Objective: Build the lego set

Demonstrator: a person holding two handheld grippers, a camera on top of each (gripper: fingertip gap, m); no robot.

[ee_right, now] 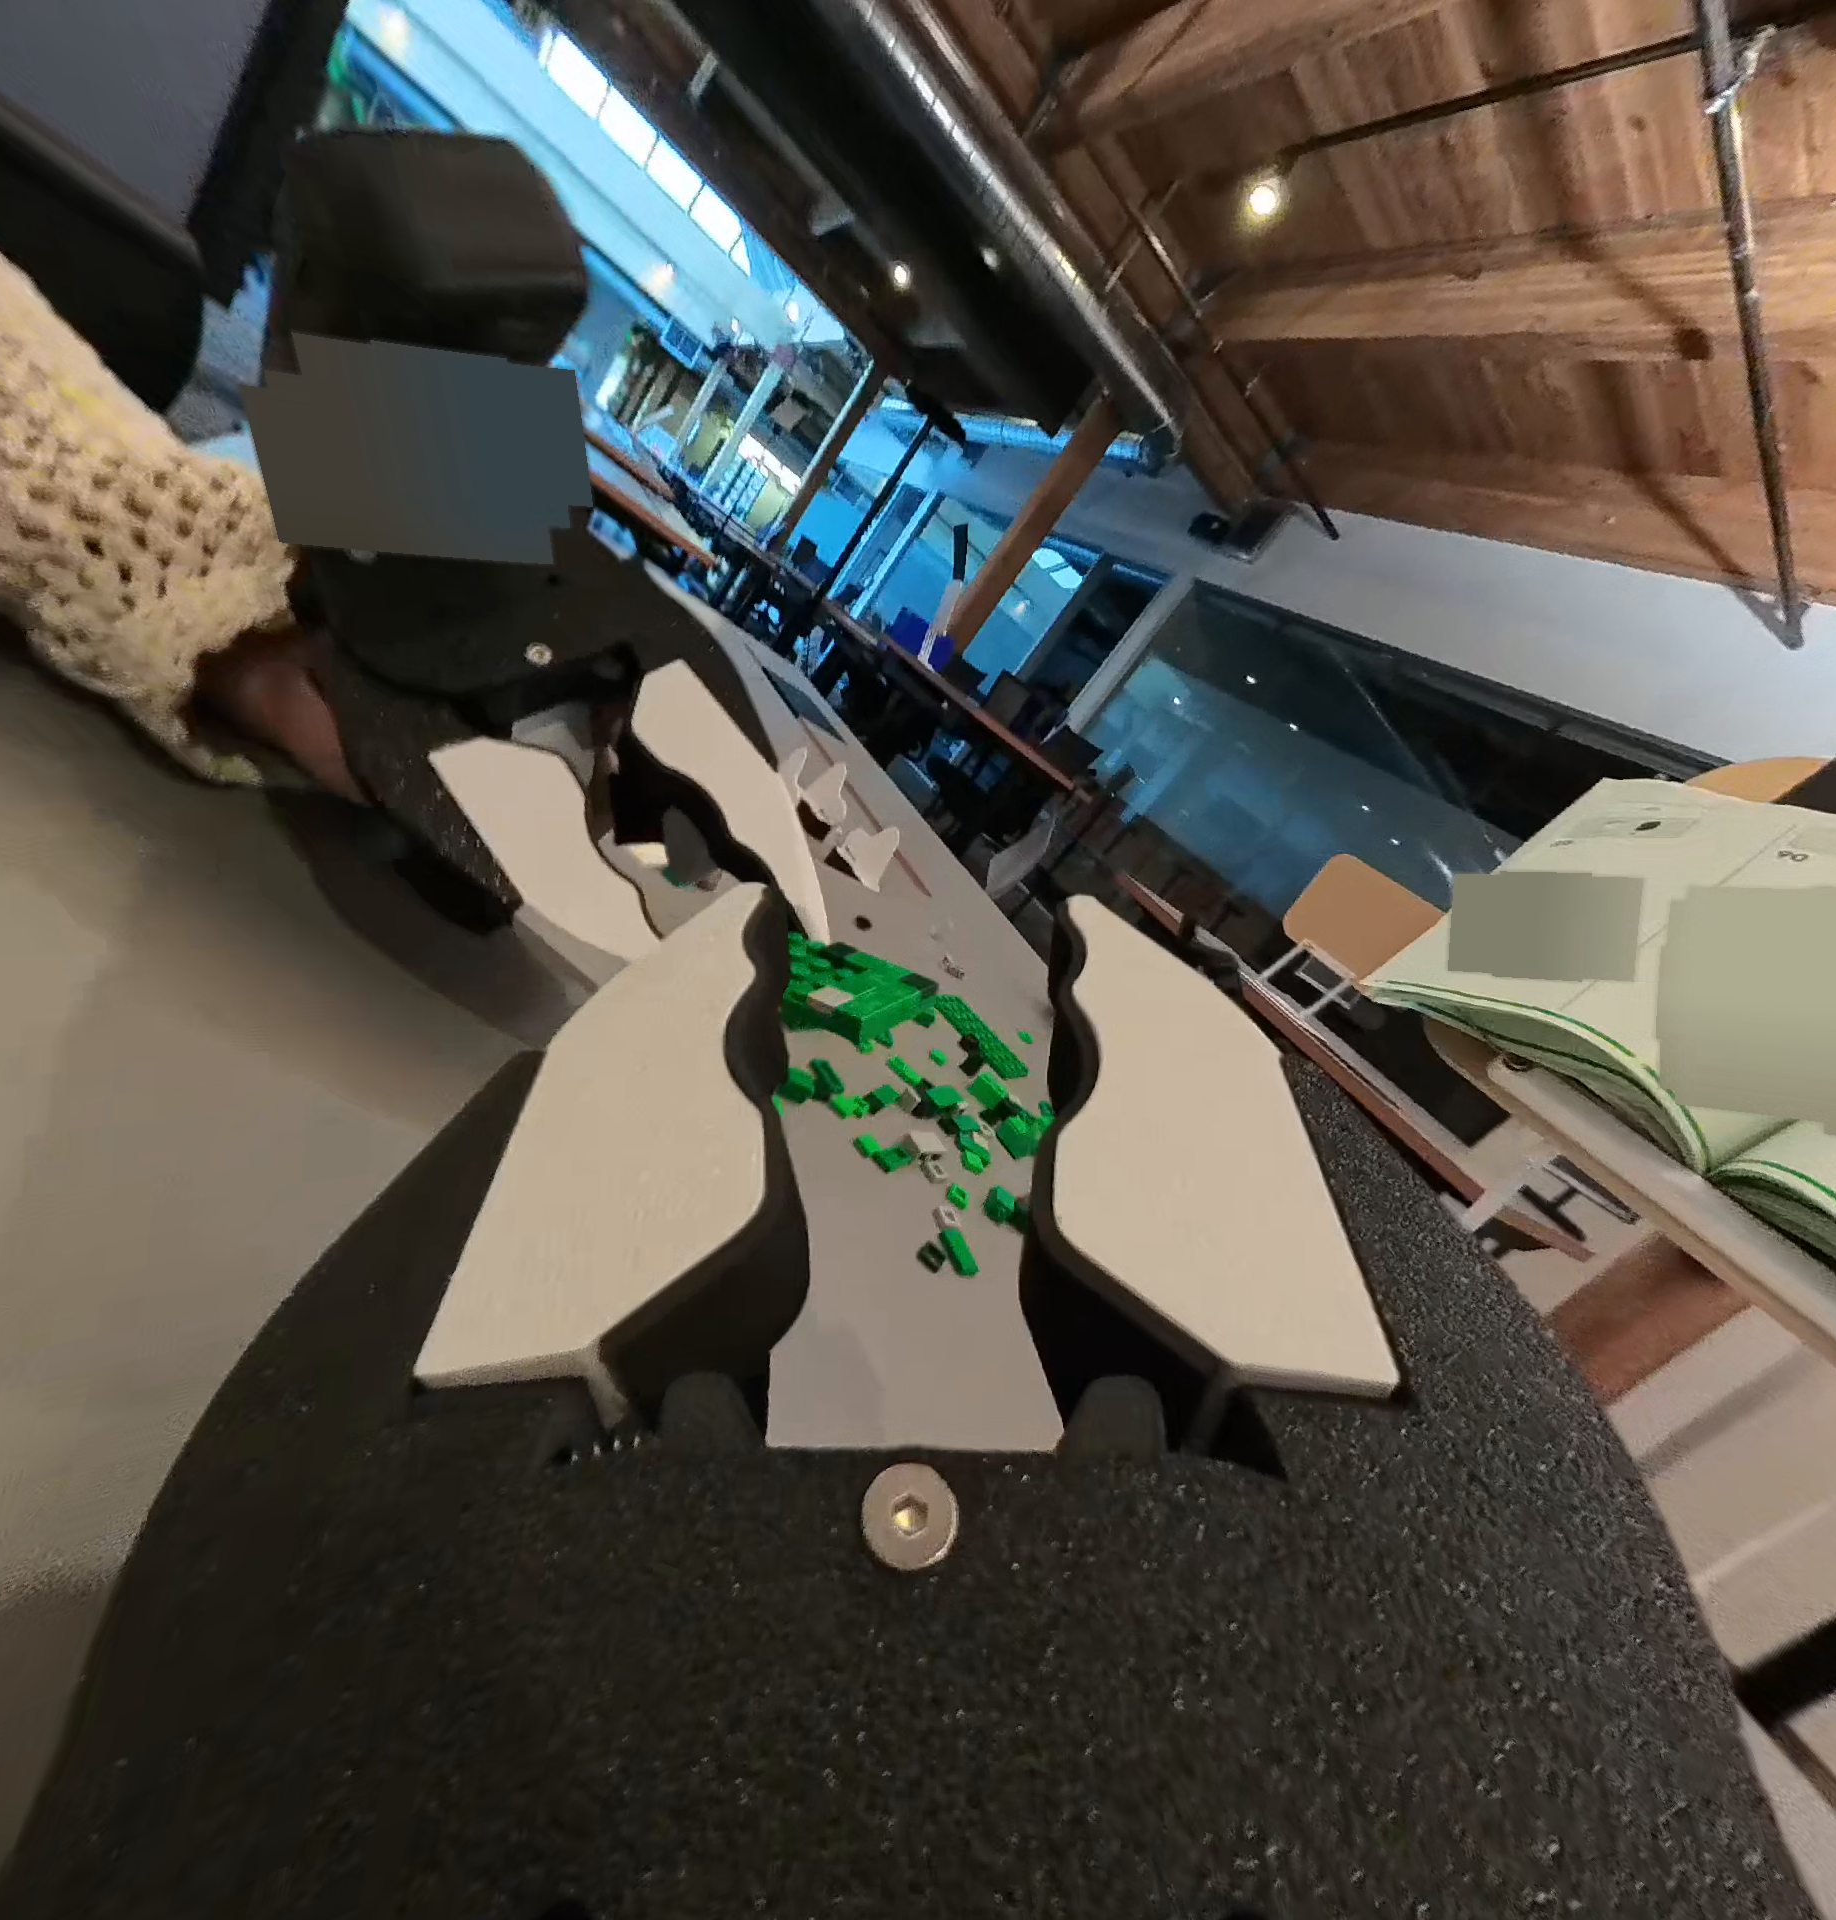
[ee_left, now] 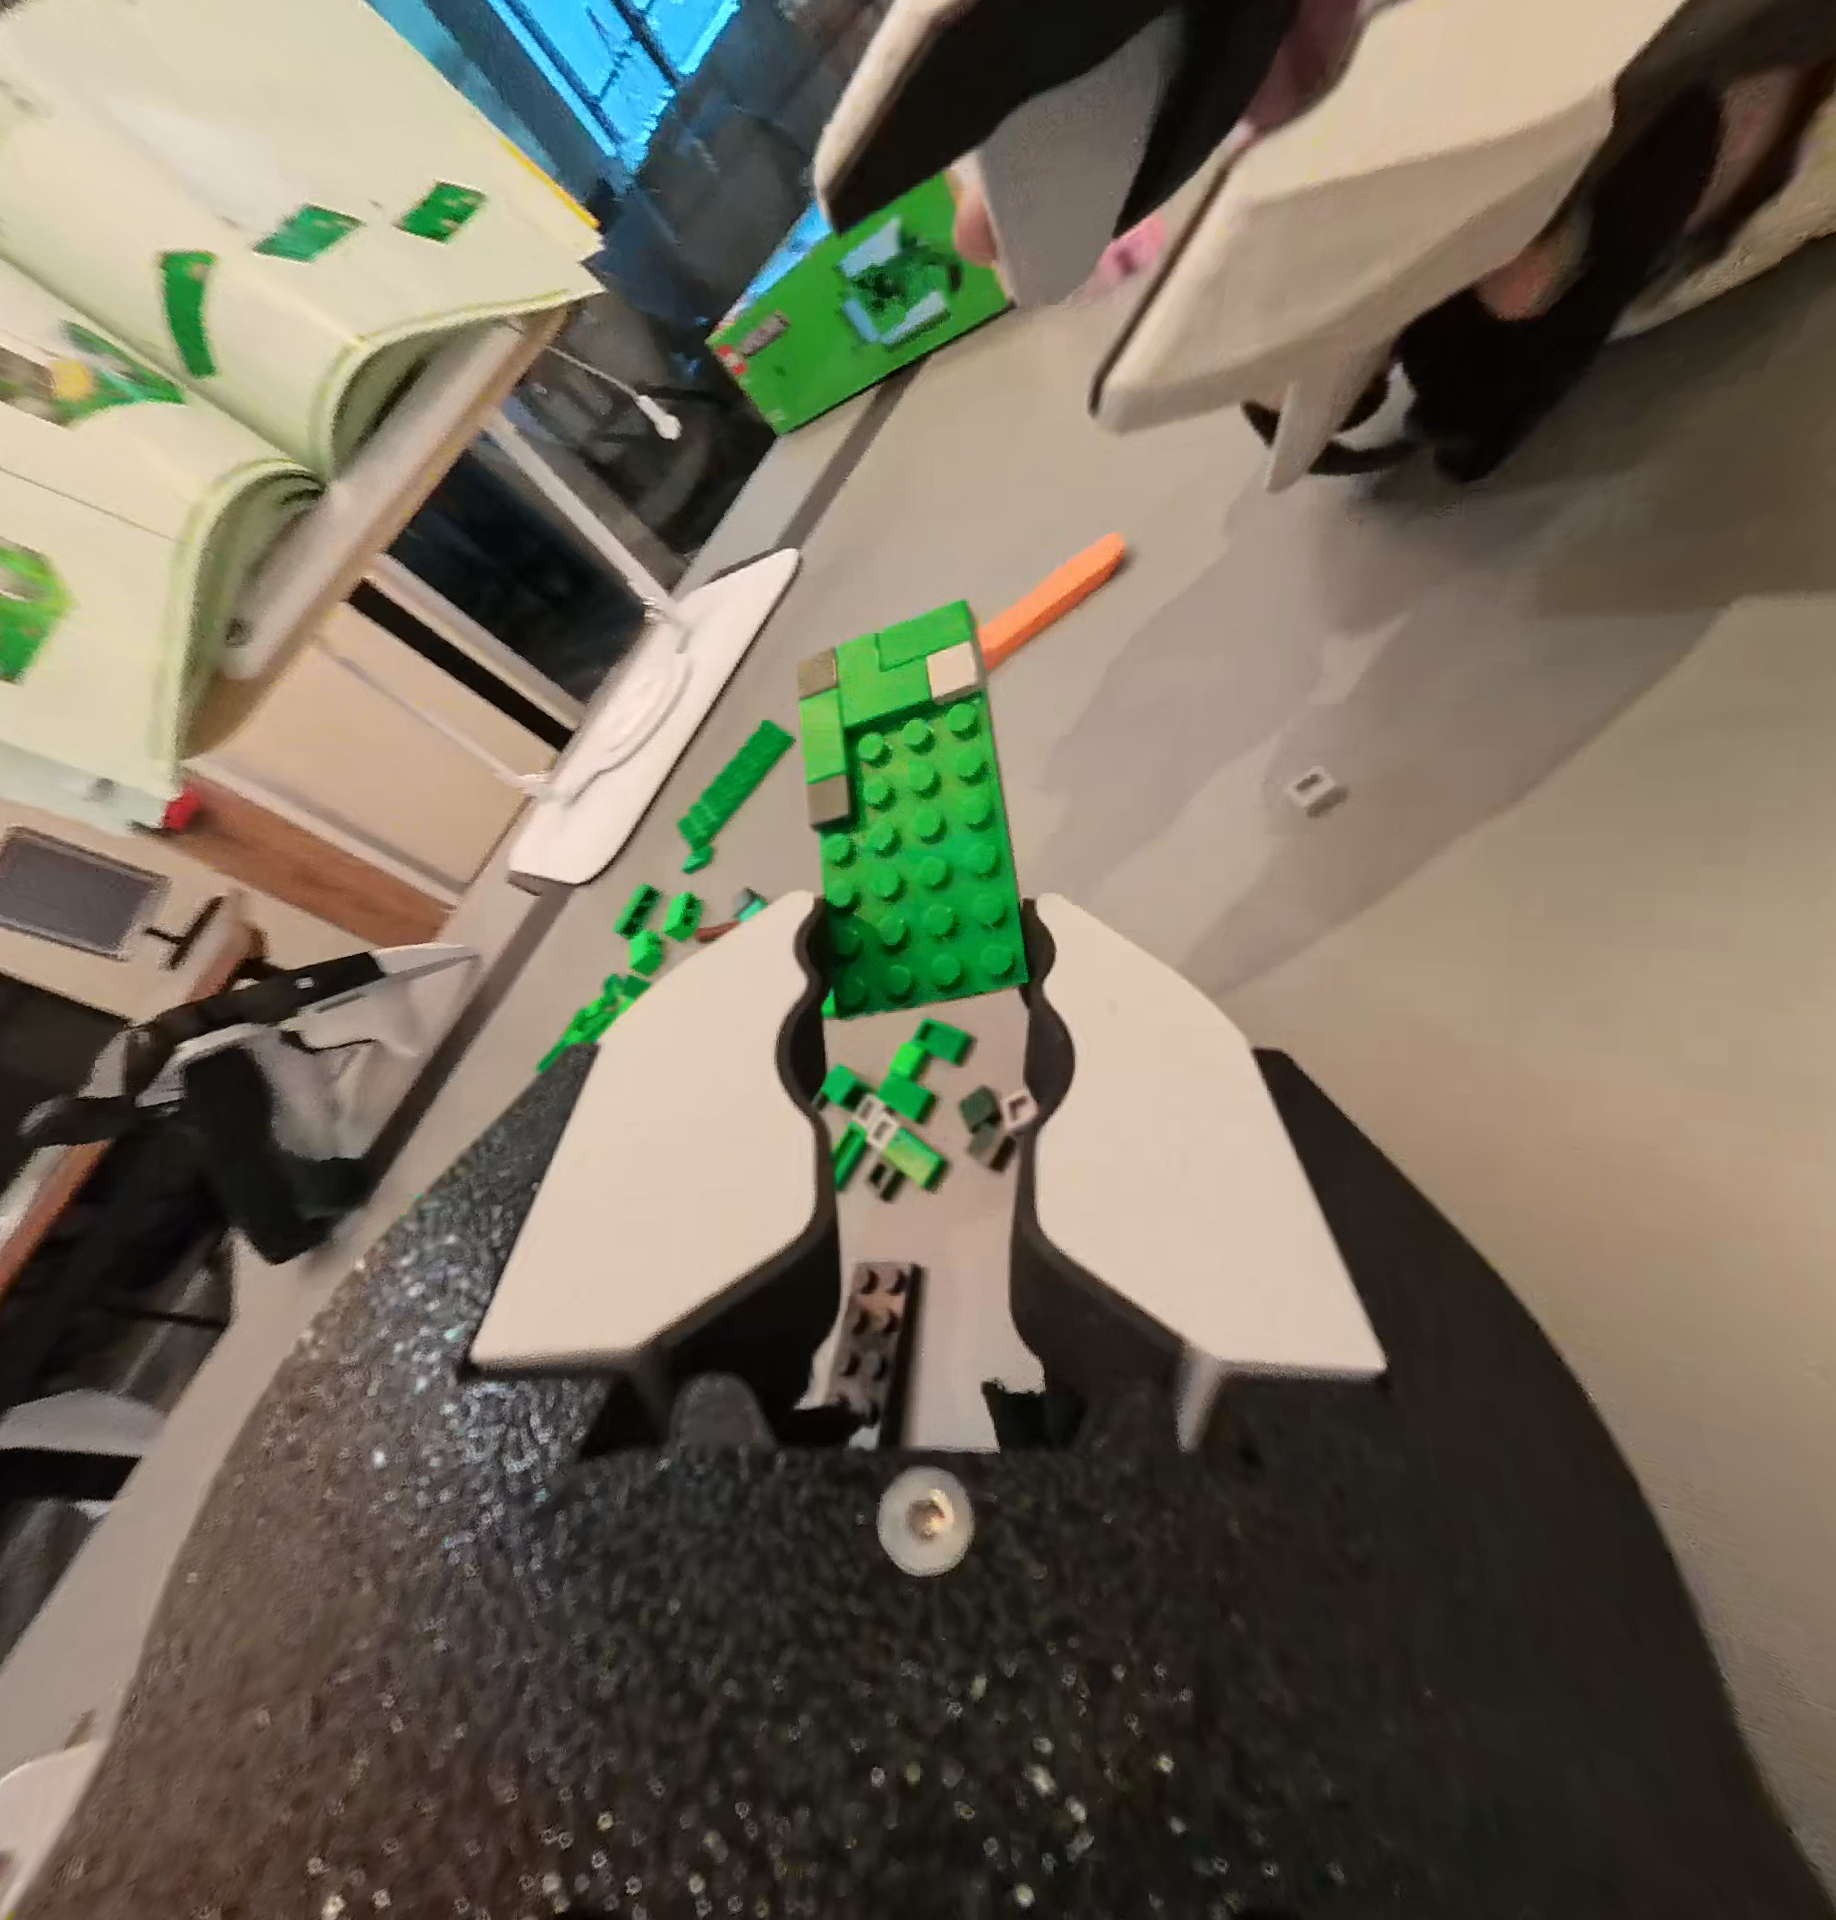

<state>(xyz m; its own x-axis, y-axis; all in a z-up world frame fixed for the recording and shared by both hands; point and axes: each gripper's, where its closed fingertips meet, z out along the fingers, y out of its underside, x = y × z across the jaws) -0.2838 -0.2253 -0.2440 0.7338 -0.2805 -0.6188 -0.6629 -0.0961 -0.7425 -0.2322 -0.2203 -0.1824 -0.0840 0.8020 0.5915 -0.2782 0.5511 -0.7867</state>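
Nearest your left camera, between the roots of the fingers, a small dark studded brick (ee_left: 881, 1340) lies on the grey table (ee_left: 1516, 1039). Just beyond it your left gripper (ee_left: 929, 961) is clenched on the near end of the green plate (ee_left: 919, 831), one fingertip on each long edge, so the plate stands out from the tips toward 12 o'clock, lifted above the table. Its near part is bare studs; its far end and the edge toward 9 o'clock carry smooth green tiles with a few grey and white ones at the corners. Under the plate and between the fingers lies a cluster of loose green pieces (ee_left: 893, 1112), and more green pieces (ee_left: 665, 925) trail off toward 10 o'clock, beside a flat white base (ee_left: 665, 717) at the table edge. An orange strip (ee_left: 1059, 592) lies past the plate's far end at 1 o'clock, and a small white piece (ee_left: 1314, 795) sits alone on the table at 3 o'clock. Farther out at 12 o'clock is a green box (ee_left: 862, 312), and at 10 o'clock an open instruction booklet (ee_left: 218, 343) on a stand. Your right gripper (ee_left: 1039, 301) hangs blurred at 1 o'clock, well apart from the plate. In the right camera, your right gripper (ee_right: 914, 935) is spread wide and grasps nothing; through its gap you see the scattered green pieces (ee_right: 924, 1112) on the table, with the plate and its tiles (ee_right: 862, 997) behind them at 12 o'clock. The left gripper (ee_right: 706, 862) shows at 11 o'clock, held by a hand (ee_right: 270, 707) in a cream knitted sleeve (ee_right: 93, 520), and the booklet (ee_right: 1672, 1039) lies at 3 o'clock.
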